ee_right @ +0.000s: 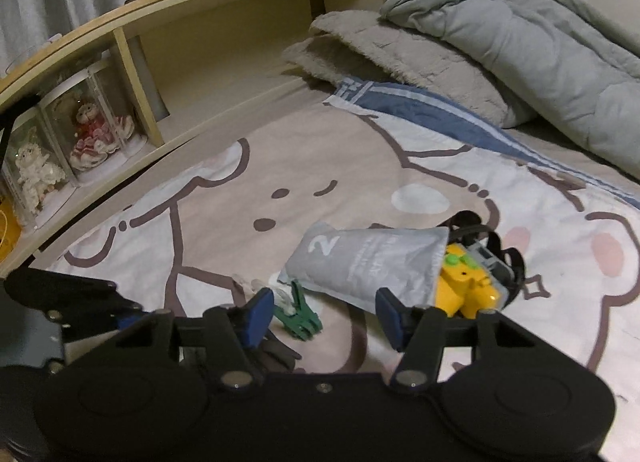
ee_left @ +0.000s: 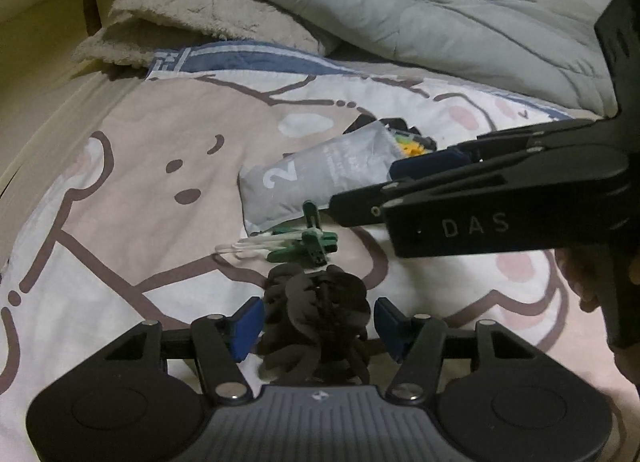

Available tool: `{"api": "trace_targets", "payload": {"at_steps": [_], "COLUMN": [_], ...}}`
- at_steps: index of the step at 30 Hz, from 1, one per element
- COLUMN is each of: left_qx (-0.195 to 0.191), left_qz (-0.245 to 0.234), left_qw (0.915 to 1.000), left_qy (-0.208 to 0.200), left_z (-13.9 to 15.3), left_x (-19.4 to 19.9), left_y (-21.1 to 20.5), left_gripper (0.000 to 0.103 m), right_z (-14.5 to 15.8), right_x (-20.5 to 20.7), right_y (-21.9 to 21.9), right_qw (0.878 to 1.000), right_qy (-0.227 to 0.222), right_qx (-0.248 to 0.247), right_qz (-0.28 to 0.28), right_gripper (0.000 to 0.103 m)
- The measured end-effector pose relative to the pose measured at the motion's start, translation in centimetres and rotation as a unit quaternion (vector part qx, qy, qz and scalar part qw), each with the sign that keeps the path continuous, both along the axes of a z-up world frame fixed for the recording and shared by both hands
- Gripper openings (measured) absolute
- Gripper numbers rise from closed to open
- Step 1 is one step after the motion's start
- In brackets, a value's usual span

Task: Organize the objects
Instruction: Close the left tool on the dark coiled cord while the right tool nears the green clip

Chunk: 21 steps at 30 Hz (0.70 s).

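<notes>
A black scrunchie (ee_left: 316, 314) lies on the cartoon bedsheet (ee_left: 160, 142) between the blue pads of my left gripper (ee_left: 318, 326). The pads stand close at its sides and I see no squeeze. Just beyond lie a green clip (ee_left: 308, 246) and white cotton swabs (ee_left: 256, 244), then a grey pouch marked "2" (ee_left: 316, 178). My right gripper (ee_left: 368, 198) reaches in from the right above the pouch. In the right wrist view my right gripper (ee_right: 325, 316) is open over the sheet, with the green clip (ee_right: 300, 314) by its left pad, and the pouch (ee_right: 368, 262) and a yellow toy (ee_right: 464, 286) ahead.
A wooden headboard shelf (ee_right: 224, 42) holds dolls in clear cases (ee_right: 96, 134) at the left. A fuzzy beige blanket (ee_left: 200, 26) and a grey quilt (ee_left: 400, 10) are piled at the far end of the bed. A black strap (ee_right: 508, 258) curls around the yellow toy.
</notes>
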<state>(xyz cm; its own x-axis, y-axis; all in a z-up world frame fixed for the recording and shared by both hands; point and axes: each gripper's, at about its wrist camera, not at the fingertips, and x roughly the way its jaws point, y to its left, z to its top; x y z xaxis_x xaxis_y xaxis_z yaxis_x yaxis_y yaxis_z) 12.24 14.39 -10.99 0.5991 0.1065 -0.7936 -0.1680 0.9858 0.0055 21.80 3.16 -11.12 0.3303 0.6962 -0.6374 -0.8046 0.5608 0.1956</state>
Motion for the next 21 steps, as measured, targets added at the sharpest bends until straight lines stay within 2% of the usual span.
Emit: {"api": "trace_targets", "payload": {"at_steps": [2,4,15,17,21], "left_qx": [0.004,0.002,-0.032,-0.039,-0.045], "left_qz": [0.001,0.0,-0.019,-0.02,-0.02], "left_qw": [1.0,0.9999,0.9993,0.999,0.9988], "left_qy": [-0.004,-0.011,-0.002,-0.002,0.002], "left_z": [-0.2,-0.1,1.8,2.0,1.9], "left_x": [0.1,-0.1,-2.2,-2.4,-2.7], "left_y": [0.1,0.4,2.0,2.4,2.9], "left_gripper": [0.055,0.046,0.046,0.046,0.046], "right_z": [-0.2,-0.3,-1.6,-1.9,-2.6], "right_x": [0.1,0.1,-0.2,-0.4,-0.5], "right_y": [0.4,0.8,2.8,3.4,4.4], "right_qw": [1.0,1.0,0.998,0.998,0.996], "right_qy": [0.004,0.007,0.004,-0.004,-0.016], "right_qx": [0.001,0.001,-0.016,-0.028,-0.051], "right_qz": [0.008,0.019,0.055,0.063,0.068], "right_gripper": [0.058,0.058,0.058,0.051,0.045]}}
